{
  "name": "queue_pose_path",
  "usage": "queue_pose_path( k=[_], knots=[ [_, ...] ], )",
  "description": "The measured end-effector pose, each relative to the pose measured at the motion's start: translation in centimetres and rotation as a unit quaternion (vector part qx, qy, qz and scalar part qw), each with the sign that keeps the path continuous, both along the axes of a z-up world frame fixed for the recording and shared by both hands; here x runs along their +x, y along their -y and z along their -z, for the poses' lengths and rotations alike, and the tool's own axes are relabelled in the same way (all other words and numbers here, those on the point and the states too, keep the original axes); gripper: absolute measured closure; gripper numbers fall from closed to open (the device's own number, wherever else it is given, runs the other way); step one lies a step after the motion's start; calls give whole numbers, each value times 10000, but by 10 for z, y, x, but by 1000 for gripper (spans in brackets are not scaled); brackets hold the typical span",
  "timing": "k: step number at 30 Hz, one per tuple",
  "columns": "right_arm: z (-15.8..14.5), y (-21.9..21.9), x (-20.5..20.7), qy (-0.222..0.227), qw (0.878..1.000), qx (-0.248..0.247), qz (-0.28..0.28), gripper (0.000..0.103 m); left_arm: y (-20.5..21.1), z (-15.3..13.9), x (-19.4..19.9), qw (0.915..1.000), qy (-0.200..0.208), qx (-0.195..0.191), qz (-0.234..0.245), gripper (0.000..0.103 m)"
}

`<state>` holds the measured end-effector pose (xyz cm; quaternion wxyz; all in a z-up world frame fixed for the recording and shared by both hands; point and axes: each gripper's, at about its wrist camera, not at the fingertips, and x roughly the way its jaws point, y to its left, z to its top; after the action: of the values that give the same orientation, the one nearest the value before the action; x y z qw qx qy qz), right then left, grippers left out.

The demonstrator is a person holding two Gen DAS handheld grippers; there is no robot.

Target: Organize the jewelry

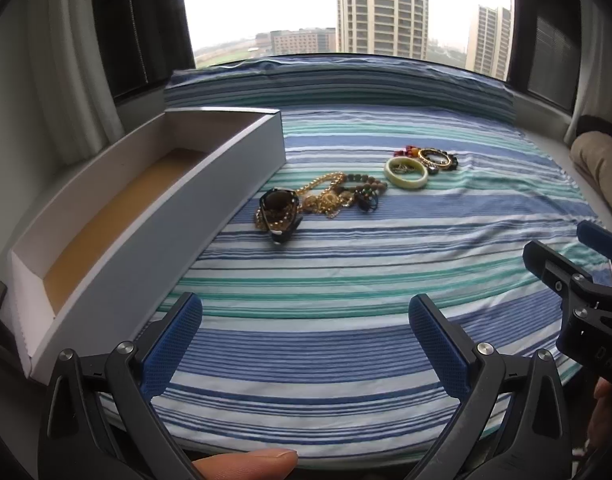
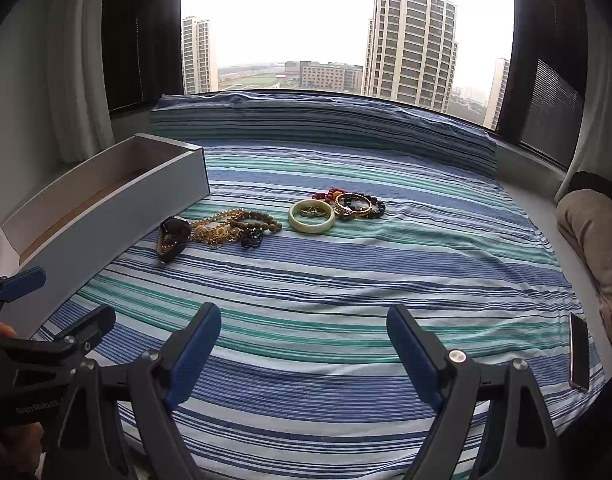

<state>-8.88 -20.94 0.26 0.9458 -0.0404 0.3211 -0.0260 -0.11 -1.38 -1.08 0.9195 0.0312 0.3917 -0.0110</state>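
Jewelry lies in a loose group on a striped cloth (image 1: 346,272). A pale green bangle (image 1: 406,173) (image 2: 311,216) holds small rings. Behind it are dark beaded bracelets with a gold bangle (image 1: 437,159) (image 2: 356,203). To the left lie gold chains (image 1: 326,196) (image 2: 218,229), brown bead strands (image 2: 262,220) and a dark watch-like piece (image 1: 278,212) (image 2: 172,238). A long white box (image 1: 154,216) (image 2: 102,208) stands open at the left. My left gripper (image 1: 306,332) is open, low and short of the jewelry. My right gripper (image 2: 304,340) is open, also short of it.
A striped pillow (image 1: 338,84) lies along the window at the back. A beige bundle (image 2: 594,232) sits at the right edge. A phone (image 2: 579,352) lies at the cloth's right edge. The right gripper's body shows in the left wrist view (image 1: 578,292).
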Motion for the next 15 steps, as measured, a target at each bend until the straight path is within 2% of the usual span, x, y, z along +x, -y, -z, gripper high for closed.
queue_pose_path(
  k=[15],
  knots=[
    [5, 5, 2, -29, 10000, -56, 71, 16, 1, 5, 5, 10000, -90, -2, 8, 0]
  ],
)
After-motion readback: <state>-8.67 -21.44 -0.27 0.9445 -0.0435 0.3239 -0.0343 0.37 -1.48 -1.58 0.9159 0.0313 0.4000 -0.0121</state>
